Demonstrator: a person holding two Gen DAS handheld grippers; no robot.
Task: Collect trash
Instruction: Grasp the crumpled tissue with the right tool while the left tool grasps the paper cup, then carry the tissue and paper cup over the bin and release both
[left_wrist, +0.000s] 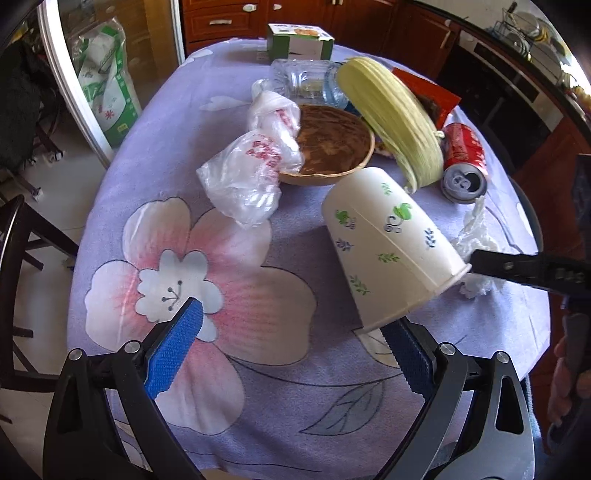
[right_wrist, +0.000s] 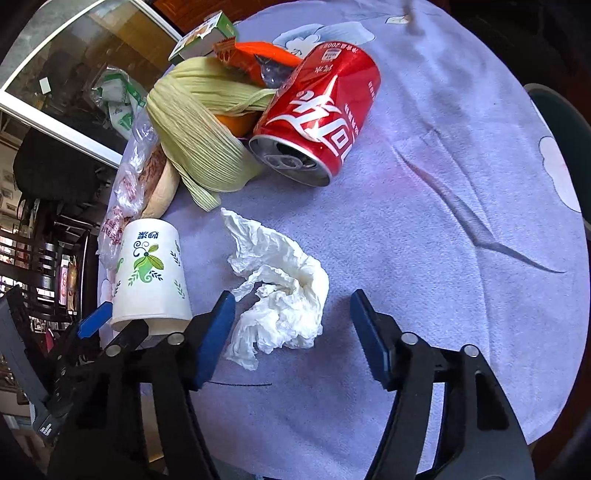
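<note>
Crumpled white tissue (right_wrist: 280, 291) between parted right tongs (right_wrist: 291, 332), left tongs (left_wrist: 291, 339) wide, paper cup (left_wrist: 388, 247) perhaps touching.

Both grippers, left (left_wrist: 295, 343) and right (right_wrist: 291, 332), fingers apart, angled downward.

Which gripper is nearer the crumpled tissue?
Right. The right gripper has the tissue lying between its open fingers. The left gripper sits beside the paper cup, which separates it from the tissue.
</note>
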